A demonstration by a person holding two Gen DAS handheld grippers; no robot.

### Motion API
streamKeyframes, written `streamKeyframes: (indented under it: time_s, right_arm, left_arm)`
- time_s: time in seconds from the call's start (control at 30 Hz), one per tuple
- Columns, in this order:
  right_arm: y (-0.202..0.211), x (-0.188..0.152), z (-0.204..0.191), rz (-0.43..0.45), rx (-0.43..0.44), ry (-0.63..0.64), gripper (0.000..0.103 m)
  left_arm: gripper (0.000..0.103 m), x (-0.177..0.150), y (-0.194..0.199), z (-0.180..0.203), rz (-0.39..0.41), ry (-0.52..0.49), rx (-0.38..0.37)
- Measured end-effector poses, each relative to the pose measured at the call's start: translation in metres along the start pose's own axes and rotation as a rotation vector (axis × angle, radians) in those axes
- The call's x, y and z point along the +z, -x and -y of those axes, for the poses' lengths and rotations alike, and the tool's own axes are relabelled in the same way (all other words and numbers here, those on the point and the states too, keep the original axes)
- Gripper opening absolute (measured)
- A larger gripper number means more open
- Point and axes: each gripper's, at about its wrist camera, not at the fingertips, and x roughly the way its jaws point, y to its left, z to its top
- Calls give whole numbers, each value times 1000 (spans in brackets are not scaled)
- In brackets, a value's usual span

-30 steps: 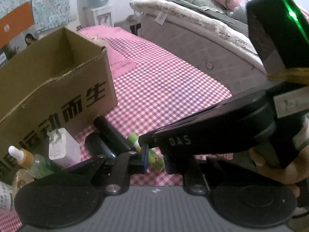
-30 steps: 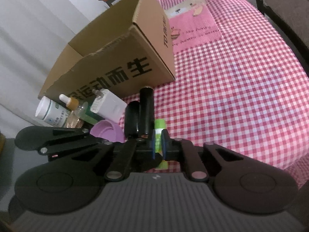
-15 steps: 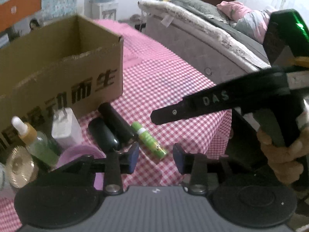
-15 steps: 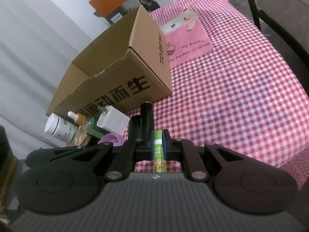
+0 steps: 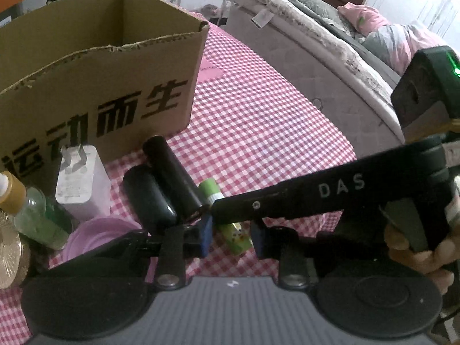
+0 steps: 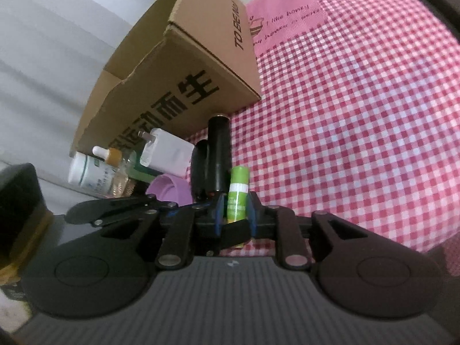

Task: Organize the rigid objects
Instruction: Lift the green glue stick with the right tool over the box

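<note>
On cardboard box (image 6: 201,66) side — "TO BE NO.1" lettering, partly legible.

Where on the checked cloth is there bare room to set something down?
Free: the checked cloth from the cardboard box to the bed-side edge. Crowded: the strip before the box, with charger, two black cylinders, green tube, purple bowl and bottles.

The right gripper's arm (image 5: 287,201) hides the green tube's middle (image 5: 211,187), and the dropper bottle (image 5: 11,192) is cut off at the left edge
</note>
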Motion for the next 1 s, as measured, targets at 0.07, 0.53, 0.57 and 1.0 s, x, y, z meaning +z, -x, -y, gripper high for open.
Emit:
streamKeyframes:
  time_s: [0.07,0.53,0.57,1.0]
  right_arm:
    - [-1,3,2,2,11,-7,17]
    - [15,-11,-16,82,-19,8,17]
    - [19,-13,-21,90,-21,12,17]
    - [48,41,-166,214,121,327,17]
  left_arm:
    - [29,1,-1,0,5,-9,13]
    - [29,-5,19,13,75,-58,10]
    - [29,-5,26,16,90,-65,10]
    - [29,44,164,-19,343,-71,237]
